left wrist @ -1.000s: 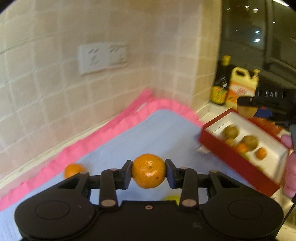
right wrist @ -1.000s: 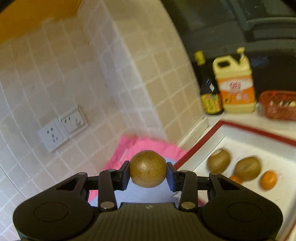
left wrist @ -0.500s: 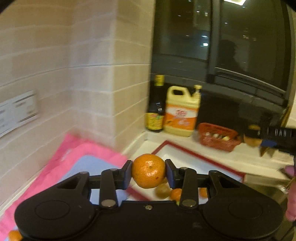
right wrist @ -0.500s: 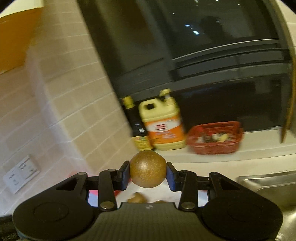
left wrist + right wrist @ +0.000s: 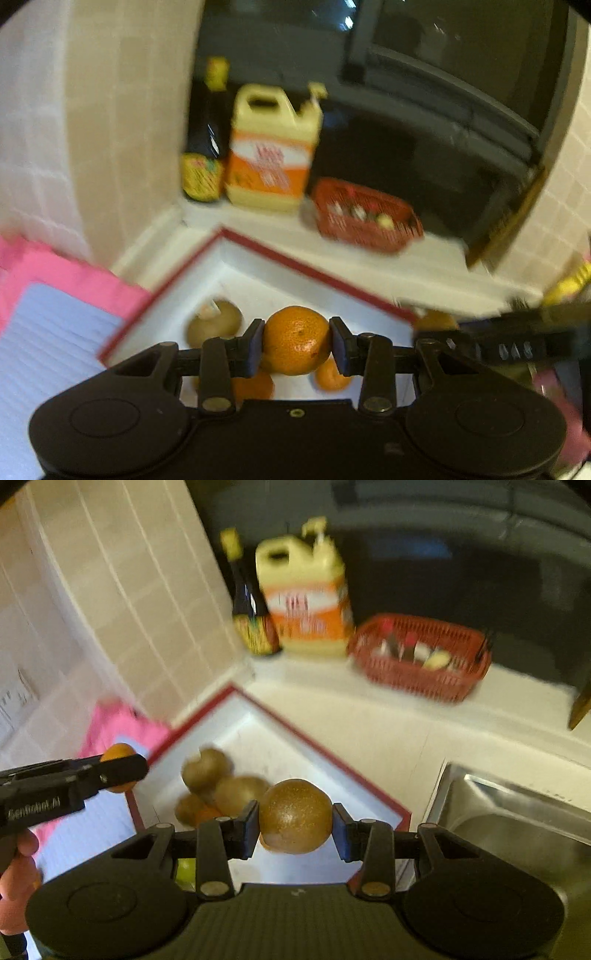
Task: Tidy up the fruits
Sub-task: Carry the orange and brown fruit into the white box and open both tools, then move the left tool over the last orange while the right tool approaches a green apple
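Note:
My left gripper [image 5: 297,341] is shut on an orange mandarin [image 5: 297,339] and holds it above the red-rimmed white box [image 5: 317,275]. My right gripper [image 5: 295,818] is shut on a brown kiwi [image 5: 295,816] above the same box [image 5: 258,720]. Brown kiwis [image 5: 207,770] and mandarins [image 5: 330,376] lie inside the box. The left gripper with its mandarin also shows in the right wrist view [image 5: 118,766], at the box's left edge. The right gripper shows in the left wrist view [image 5: 436,321], at the box's right corner.
A pink-edged mat [image 5: 55,332] lies left of the box. A dark bottle [image 5: 205,147], a yellow jug [image 5: 271,147] and a red basket [image 5: 365,218] stand on the sill behind. A steel sink [image 5: 517,819] is right of the box. The tiled wall [image 5: 110,590] is on the left.
Both grippers have swung from the mat side toward the box and tipped down over it, each still holding its fruit. The box interior is now below both.

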A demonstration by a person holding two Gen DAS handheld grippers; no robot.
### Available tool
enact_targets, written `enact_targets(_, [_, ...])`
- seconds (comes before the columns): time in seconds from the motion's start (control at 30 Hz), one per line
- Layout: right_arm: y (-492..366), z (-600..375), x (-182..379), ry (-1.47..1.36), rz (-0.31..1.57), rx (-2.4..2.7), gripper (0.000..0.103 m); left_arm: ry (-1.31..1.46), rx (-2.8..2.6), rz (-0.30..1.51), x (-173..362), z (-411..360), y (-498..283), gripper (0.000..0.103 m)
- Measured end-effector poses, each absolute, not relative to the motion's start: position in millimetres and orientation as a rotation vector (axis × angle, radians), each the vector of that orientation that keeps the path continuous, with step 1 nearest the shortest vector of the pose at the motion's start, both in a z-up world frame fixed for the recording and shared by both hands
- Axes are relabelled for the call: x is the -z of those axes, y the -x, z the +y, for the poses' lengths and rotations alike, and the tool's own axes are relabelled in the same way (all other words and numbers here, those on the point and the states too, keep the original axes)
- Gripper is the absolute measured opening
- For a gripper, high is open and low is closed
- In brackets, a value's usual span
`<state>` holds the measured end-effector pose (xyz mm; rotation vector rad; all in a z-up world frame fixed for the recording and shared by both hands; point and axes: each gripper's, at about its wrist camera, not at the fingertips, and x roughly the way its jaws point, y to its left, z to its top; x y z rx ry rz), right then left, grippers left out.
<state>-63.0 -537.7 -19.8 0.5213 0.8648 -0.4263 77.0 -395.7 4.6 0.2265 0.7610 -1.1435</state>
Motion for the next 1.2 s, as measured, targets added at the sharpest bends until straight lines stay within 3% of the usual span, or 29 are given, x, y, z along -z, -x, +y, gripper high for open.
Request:
enact_targets(0.17, [35.4,-545.9,46.9,-0.529,0.992,0.385,0.043,-0.366,1.253,0.880,43.3,-423.9,-70.0,0.045])
enact_targets(0.33, [11.7,-538.7,67.6,-0.421,1.119,0.342,0.043,-0.549,1.279,0.863,71.1,-445.1,-49.7,0.045])
enact_targets(0.83, [-11.3,-533.7,90.2,-0.250,1.249,0.331,0.043,-0.589,1.253,0.932,92.3,-461.4,-63.7,0.046])
enact_targets(0.87, [-10.8,-534.4,90.6,-0.251,1.249,0.330,0.043,-0.585,1.257,0.932,91.6,-461.0,-63.7,0.052])
enact_targets(0.9, [-10.0,-535.1,91.1,-0.254,1.251,0.332,0.043,-0.577,1.263,0.933,90.4,-460.2,-63.8,0.066])
enact_targets(0.93, [-9.7,-536.0,91.7,-0.256,1.252,0.333,0.043,-0.570,1.261,0.919,87.7,-458.8,-63.1,0.071])
enact_targets(1.2, [-4.9,-540.8,84.1,-0.298,1.233,0.336,0.045,-0.524,1.228,0.833,57.7,-432.8,-58.9,0.075])
